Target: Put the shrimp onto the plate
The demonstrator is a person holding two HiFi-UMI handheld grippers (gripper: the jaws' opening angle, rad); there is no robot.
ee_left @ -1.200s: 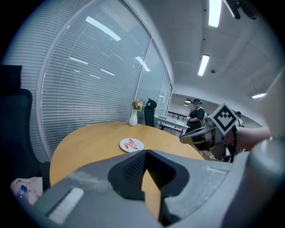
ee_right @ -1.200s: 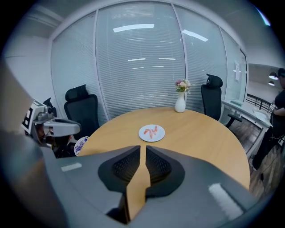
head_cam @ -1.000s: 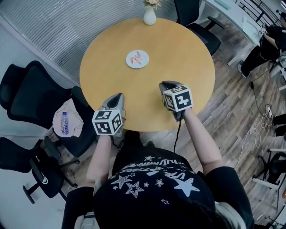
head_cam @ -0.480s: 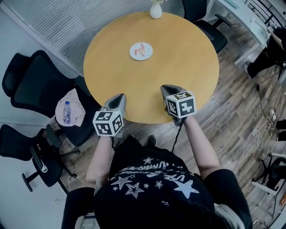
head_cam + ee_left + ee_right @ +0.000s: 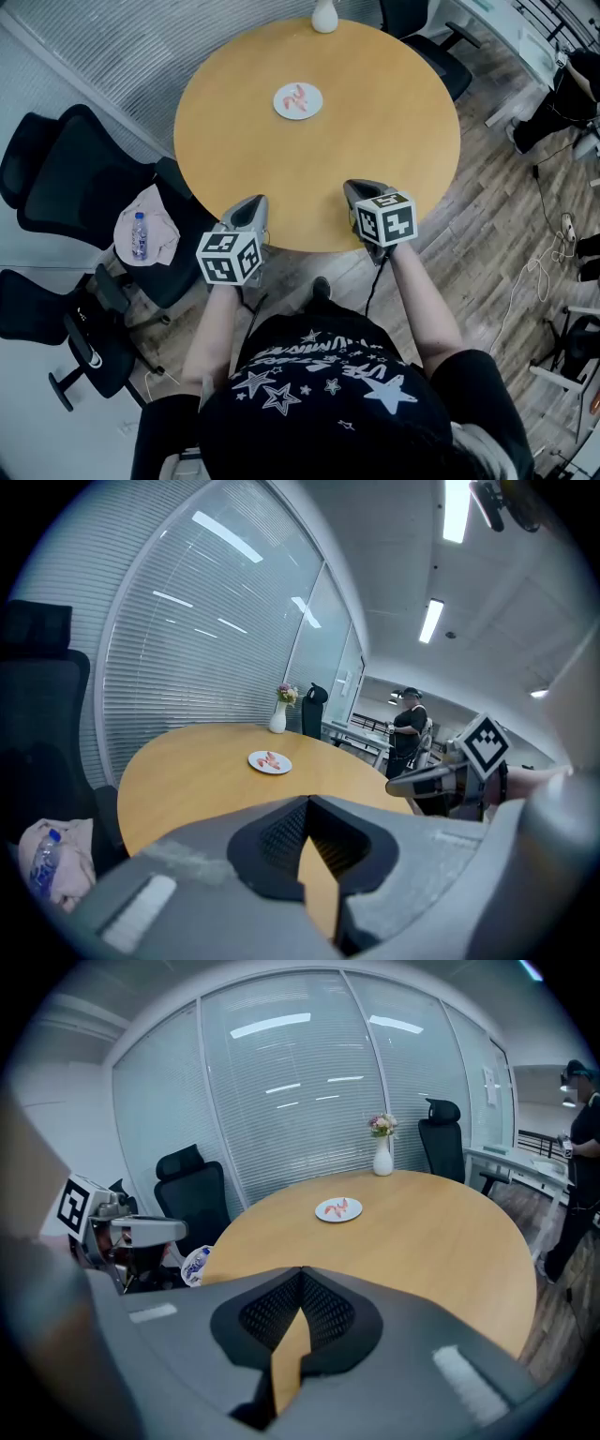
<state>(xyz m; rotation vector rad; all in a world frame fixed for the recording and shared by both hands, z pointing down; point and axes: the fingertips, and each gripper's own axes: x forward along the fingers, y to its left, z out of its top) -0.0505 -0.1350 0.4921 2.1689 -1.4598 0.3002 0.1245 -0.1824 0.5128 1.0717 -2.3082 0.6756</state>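
A white plate (image 5: pixel 298 100) lies on the far half of the round wooden table (image 5: pixel 375 131), with pink shrimp (image 5: pixel 299 97) on it. The left gripper view has the plate (image 5: pixel 270 762) well ahead, and so does the right gripper view, plate (image 5: pixel 338 1209) and shrimp (image 5: pixel 342 1207) alike. My left gripper (image 5: pixel 247 214) hovers at the table's near edge, left of centre. My right gripper (image 5: pixel 360 195) is at the near edge too, right of centre. Both are shut with nothing held: left gripper (image 5: pixel 307 803), right gripper (image 5: pixel 301 1272).
A white vase with flowers (image 5: pixel 324 16) stands at the table's far edge. Black office chairs (image 5: pixel 56 187) crowd the left side, one holding a cloth and a water bottle (image 5: pixel 139 246). A person (image 5: pixel 408 735) stands beyond the table. Cables (image 5: pixel 534 281) lie on the floor at right.
Both grippers have drawn back a little toward the table's near edge and the head view has shifted with them. The plate and shrimp have not moved on the table.
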